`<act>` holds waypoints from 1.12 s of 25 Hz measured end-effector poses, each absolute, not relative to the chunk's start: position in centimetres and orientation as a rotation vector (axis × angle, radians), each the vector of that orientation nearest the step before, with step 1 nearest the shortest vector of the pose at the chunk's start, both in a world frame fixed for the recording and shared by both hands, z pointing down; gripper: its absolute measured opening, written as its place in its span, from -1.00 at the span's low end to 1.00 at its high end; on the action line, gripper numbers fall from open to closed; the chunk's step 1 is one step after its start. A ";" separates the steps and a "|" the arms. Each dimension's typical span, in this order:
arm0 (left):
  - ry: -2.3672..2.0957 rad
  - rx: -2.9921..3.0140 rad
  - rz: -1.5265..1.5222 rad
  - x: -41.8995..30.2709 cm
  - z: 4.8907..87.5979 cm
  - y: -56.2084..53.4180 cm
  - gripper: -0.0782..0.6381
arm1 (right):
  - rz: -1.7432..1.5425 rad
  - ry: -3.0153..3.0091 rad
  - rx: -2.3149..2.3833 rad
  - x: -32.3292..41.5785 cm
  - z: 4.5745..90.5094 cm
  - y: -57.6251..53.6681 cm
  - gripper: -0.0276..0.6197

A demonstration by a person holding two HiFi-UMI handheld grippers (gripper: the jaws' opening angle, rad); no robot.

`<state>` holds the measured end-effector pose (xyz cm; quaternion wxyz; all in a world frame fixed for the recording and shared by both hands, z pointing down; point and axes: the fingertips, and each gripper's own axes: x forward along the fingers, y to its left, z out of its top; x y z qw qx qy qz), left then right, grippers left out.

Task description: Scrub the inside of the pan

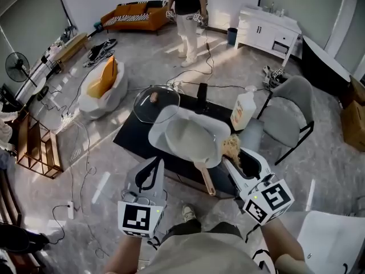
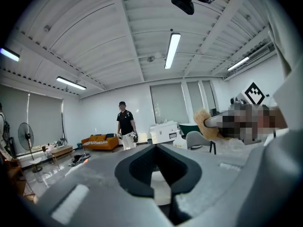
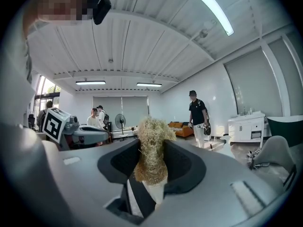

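A pan (image 1: 191, 137) with a pale inside and a wooden handle (image 1: 206, 179) sits on a low black table (image 1: 132, 135). My right gripper (image 1: 232, 160) is shut on a straw-coloured scrubber (image 1: 231, 145), held just off the pan's right rim. In the right gripper view the scrubber (image 3: 151, 148) sticks up between that gripper's (image 3: 150, 176) jaws. My left gripper (image 1: 153, 167) hovers near the table's front edge, left of the handle. The left gripper view shows it (image 2: 158, 176) shut and empty, tilted up at the room, with the scrubber (image 2: 204, 121) at the right.
A glass lid (image 1: 155, 103) lies behind the pan and a soap bottle (image 1: 244, 110) stands at the table's right. A grey chair (image 1: 288, 117) is right of the table. A person (image 1: 187, 16) stands at the back, and cables cross the floor.
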<state>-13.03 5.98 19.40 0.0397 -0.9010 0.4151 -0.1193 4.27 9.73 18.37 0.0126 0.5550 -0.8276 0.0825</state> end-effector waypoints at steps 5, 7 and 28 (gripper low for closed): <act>1.292 -2.804 -0.377 -12.8 20.4 2.4 -0.77 | 0.283 -2.567 1.711 3.4 19.7 5.3 -0.42; 1.282 -2.802 -0.395 -12.9 21.0 1.3 -0.77 | 0.292 -2.563 1.694 3.2 20.3 3.9 -0.42; 1.689 -2.929 -0.798 -7.9 35.5 -3.7 -0.64 | 0.504 -2.623 1.197 4.3 34.1 -9.7 -0.41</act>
